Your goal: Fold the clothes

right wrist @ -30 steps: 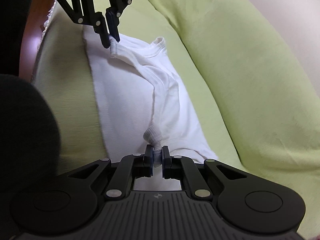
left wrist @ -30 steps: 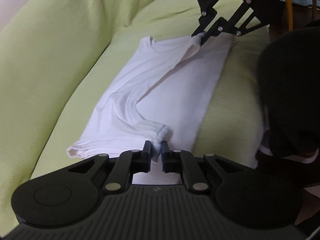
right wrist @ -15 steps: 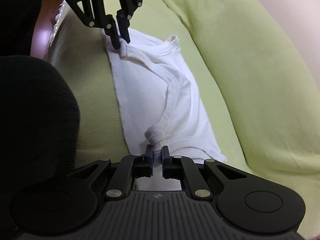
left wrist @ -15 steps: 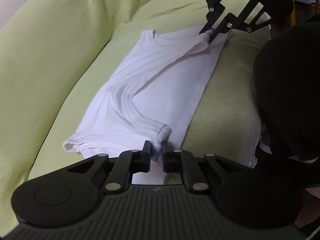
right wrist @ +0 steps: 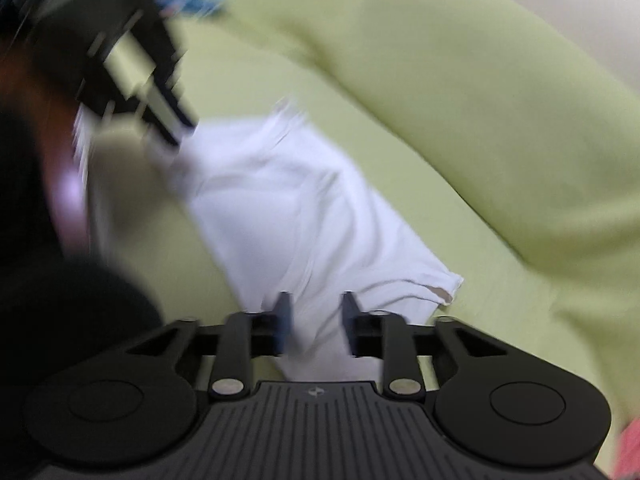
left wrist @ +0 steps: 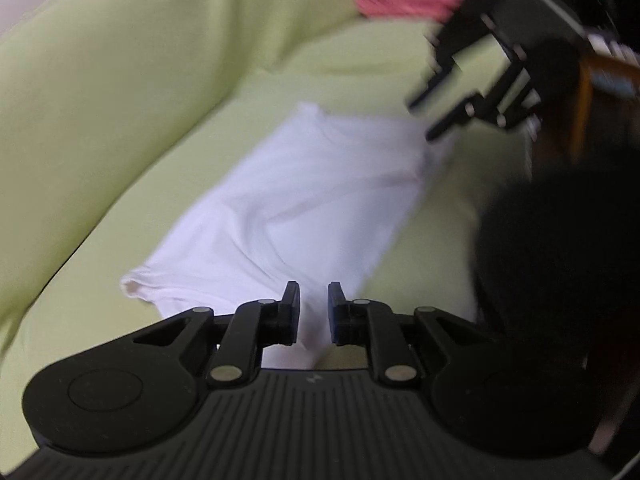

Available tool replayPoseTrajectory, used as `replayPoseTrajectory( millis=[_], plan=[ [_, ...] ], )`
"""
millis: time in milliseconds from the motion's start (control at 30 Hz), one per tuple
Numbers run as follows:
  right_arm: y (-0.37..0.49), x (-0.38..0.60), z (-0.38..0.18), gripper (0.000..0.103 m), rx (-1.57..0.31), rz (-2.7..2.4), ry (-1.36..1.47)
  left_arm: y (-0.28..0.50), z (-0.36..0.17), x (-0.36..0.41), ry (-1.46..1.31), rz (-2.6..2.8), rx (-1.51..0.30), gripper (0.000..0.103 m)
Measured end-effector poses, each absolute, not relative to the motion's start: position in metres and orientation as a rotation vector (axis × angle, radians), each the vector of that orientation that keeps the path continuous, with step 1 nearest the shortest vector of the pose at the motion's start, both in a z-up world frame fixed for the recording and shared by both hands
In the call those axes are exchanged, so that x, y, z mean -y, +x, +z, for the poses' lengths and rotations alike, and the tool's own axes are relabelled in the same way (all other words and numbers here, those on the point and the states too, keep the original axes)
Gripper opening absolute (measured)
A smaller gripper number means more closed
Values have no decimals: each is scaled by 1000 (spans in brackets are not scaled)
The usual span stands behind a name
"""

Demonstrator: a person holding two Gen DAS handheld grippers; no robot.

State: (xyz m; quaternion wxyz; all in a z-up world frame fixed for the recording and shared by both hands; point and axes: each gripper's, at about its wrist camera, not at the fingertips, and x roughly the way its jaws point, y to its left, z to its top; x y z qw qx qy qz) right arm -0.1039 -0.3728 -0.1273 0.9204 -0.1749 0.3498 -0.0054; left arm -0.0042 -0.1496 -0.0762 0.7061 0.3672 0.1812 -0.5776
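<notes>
A white T-shirt (left wrist: pixel 312 200) lies folded lengthwise on the green sofa seat (left wrist: pixel 436 216); it also shows in the right wrist view (right wrist: pixel 288 216). My left gripper (left wrist: pixel 313 312) is open and empty just above the shirt's near end. My right gripper (right wrist: pixel 314 326) is open and empty above the shirt's other end. Each gripper shows in the other's view, blurred: the right gripper (left wrist: pixel 424 120) and the left gripper (right wrist: pixel 180 132), both with jaws apart by the shirt's edge.
The green sofa backrest (left wrist: pixel 100 80) rises along one side of the shirt. A pink cloth (left wrist: pixel 404 0) lies at the seat's far end. A dark rounded shape (left wrist: pixel 560 248) fills the side by the seat's front edge. A wooden piece (left wrist: pixel 584 92) stands beyond it.
Both grippers have opened and let go of the sleeve ends they held. Both have lifted away, and the frames are blurred by the motion. The shirt now lies flat.
</notes>
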Motion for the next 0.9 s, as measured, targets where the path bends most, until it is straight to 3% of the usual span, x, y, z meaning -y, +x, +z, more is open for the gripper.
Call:
replayPoseTrajectory(
  millis=[67,267,567,667,767,900],
  plan=[
    [-88,384,-130,8,-713,-37,-251,7,-79,163,744,-1238,-435,11],
    [-71,388,-169,9,-810,-55,-192,15,-116,181,754,-1178,-545,9],
    [-18,427,-132,14,-649,-237,-199,77,-65,198,563,-1132,-441,12],
    [15,463,-144,17,-643,-311,-135,119,-78,213,543,-1063,-449,12],
    [37,496,-172,16,-723,-341,-37,163,-112,222,544,-1015,-603,11],
    [35,517,-178,15,-703,-353,107,176,-121,222,517,-1062,-622,10]
  ],
)
